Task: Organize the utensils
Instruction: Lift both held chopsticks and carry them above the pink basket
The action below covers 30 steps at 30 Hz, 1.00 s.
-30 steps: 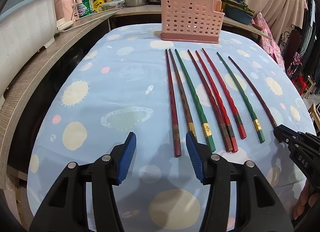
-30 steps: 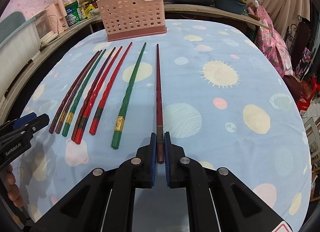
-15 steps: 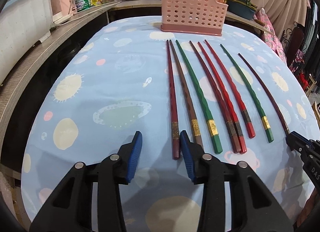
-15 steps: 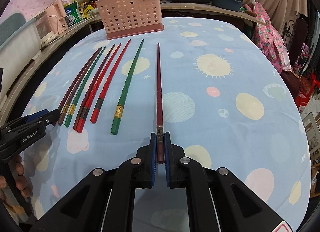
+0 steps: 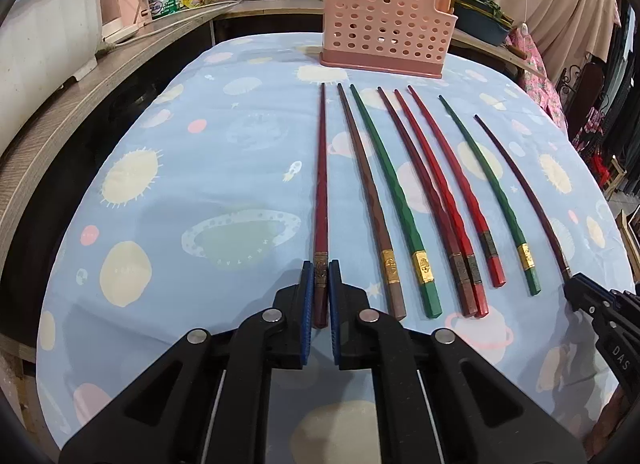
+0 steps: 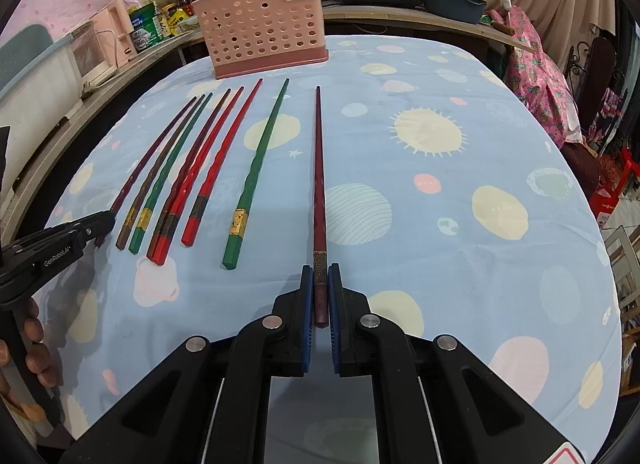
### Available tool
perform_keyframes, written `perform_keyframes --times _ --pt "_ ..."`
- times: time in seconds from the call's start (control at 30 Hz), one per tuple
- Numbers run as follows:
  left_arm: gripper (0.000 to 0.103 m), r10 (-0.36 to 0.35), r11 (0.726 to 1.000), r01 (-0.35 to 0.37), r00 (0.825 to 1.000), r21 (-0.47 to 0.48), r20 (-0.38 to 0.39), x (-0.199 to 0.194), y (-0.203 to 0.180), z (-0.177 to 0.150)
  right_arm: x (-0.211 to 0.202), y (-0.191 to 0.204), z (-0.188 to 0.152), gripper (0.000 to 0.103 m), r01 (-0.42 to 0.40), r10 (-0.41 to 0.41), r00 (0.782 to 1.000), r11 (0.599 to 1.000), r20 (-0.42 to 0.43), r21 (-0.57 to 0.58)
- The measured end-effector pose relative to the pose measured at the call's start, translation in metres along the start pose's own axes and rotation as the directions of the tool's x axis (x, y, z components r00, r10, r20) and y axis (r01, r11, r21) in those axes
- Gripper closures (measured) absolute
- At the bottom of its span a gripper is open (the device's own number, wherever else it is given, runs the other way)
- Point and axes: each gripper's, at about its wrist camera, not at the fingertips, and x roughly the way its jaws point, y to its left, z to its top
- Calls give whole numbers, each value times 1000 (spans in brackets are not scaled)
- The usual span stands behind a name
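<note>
The left tongs (image 5: 321, 284) are closed down to a narrow gap, their blue pads pressed against the thick end of the leftmost dark red chopstick (image 5: 321, 192), just behind its engraved metal band. The right tongs (image 6: 321, 284) are closed the same way on the rightmost dark red chopstick (image 6: 319, 176). Both gripped sticks lie along the worktop (image 6: 460, 224), which is covered in a pale blue cloth printed with suns and planets, and both point their thin tips toward the pink perforated plastic utensil holder (image 5: 386, 36) at the far edge.

Between them lie six more chopsticks side by side: a brown one (image 5: 366, 196), two green ones with gold bands (image 5: 394, 192) (image 5: 486, 188), a dark red one touching a bright red one (image 5: 436, 204), and another bright red (image 5: 456, 188).

Both tongs are held low and level, well apart. In the right view, bare fingers (image 6: 38, 348) wrap the left handle, whose side reads "GenRobot.AI". In the left view, the right tongs' body shows "DAS".
</note>
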Motion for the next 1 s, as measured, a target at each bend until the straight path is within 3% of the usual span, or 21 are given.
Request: perform_keyframes --times 0.53,1.0 --pt "96 3 1000 -3 994 0 107 -59 7 14 -41 -3 19 96 -9 7 995 1000 97 15" --pt "96 -16 1000 18 965 -6 261 -123 8 62 -83 1 67 96 -47 44 975 999 220 6"
